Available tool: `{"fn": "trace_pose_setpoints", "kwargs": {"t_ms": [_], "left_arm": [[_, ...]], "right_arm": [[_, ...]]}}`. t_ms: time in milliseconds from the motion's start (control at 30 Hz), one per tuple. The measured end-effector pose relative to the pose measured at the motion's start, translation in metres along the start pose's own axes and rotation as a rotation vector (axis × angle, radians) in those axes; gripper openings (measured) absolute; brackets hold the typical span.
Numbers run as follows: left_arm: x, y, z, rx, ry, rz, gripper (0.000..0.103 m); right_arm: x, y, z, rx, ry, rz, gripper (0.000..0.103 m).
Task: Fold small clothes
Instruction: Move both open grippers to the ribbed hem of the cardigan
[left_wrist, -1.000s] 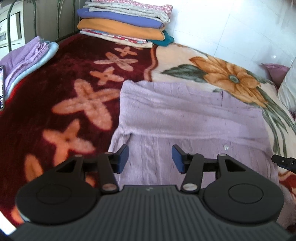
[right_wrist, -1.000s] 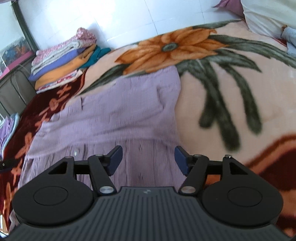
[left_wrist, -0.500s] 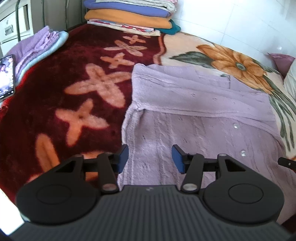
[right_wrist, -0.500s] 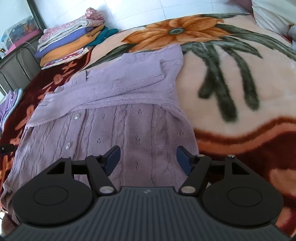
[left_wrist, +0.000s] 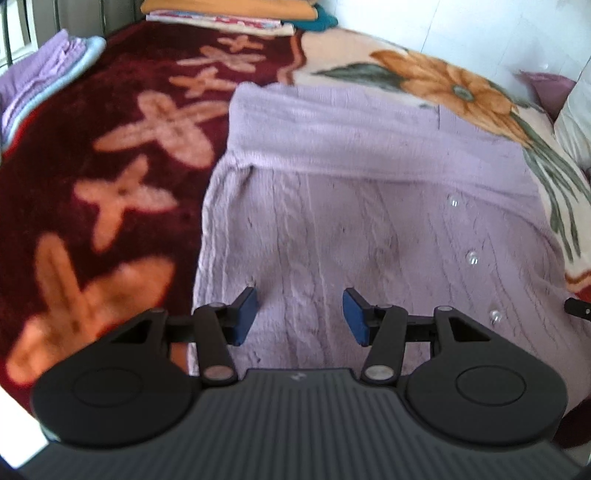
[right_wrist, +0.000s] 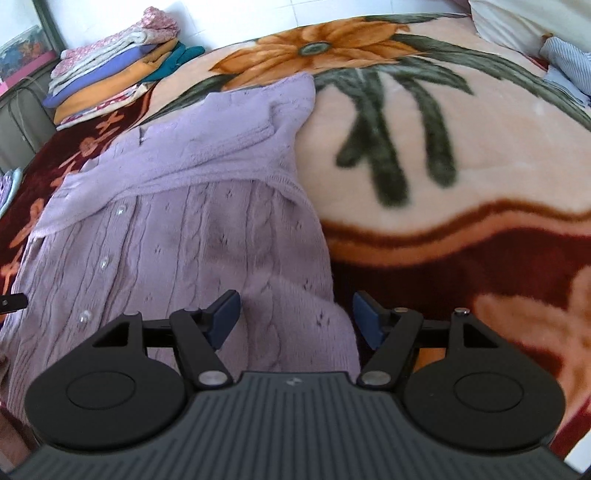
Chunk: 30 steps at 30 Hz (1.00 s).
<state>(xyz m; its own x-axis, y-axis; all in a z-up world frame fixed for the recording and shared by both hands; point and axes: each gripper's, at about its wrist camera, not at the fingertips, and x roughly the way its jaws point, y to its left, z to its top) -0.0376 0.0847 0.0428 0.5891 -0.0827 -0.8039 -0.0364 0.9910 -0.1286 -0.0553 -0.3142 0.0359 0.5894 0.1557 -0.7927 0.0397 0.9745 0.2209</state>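
A lilac knitted cardigan (left_wrist: 362, 206) with clear buttons lies flat on the flowered blanket, its sleeves folded across the upper part. It also shows in the right wrist view (right_wrist: 192, 229). My left gripper (left_wrist: 299, 314) is open and empty, low over the cardigan's lower left part near its left edge. My right gripper (right_wrist: 295, 317) is open and empty, over the cardigan's lower right edge, with the hem between the jaws.
A stack of folded clothes (right_wrist: 110, 77) sits at the far end of the blanket (right_wrist: 443, 166). A folded lilac and light blue pile (left_wrist: 44, 85) lies at the left. Pillows (right_wrist: 524, 22) lie at the far right. A white tiled wall stands behind.
Both grippers have drawn back toward the cardigan's near hem and dropped lower. More of the buttoned lower part is in view. Both stay open.
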Motion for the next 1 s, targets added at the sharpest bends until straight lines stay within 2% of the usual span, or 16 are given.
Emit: {"fn": "trace_pose_setpoints", "kwargs": {"t_ms": [267,433,500,567,700,767,833,1000], "left_arm": [[-0.014,0.004,-0.015,0.1,0.042,-0.011,0.054],[-0.032,0.011,-0.026,0.158,0.071,0.024,0.054],[-0.039,0.014,-0.031,0.177,0.085,0.065,0.055],[-0.045,0.022,-0.036,0.161,0.096,0.118,0.056],[-0.056,0.038,-0.041,0.094,0.098,0.142,0.056],[-0.062,0.039,-0.04,0.076,0.08,0.122,0.054],[-0.067,0.033,-0.037,0.1,0.064,0.094,0.054],[-0.076,-0.003,-0.037,0.28,0.034,-0.015,0.054]], "right_arm": [[-0.01,0.018,-0.008,-0.152,0.04,0.023,0.074],[-0.014,0.036,-0.01,-0.25,0.058,0.041,0.074],[-0.014,0.042,-0.011,-0.276,0.06,0.035,0.075],[-0.015,0.043,-0.012,-0.286,0.061,0.034,0.076],[-0.015,0.043,-0.011,-0.289,0.066,0.037,0.077],[-0.017,0.046,-0.011,-0.31,0.064,0.038,0.077],[-0.021,0.049,-0.011,-0.337,0.062,0.046,0.077],[-0.034,0.064,-0.014,-0.459,0.074,0.06,0.077]]}}
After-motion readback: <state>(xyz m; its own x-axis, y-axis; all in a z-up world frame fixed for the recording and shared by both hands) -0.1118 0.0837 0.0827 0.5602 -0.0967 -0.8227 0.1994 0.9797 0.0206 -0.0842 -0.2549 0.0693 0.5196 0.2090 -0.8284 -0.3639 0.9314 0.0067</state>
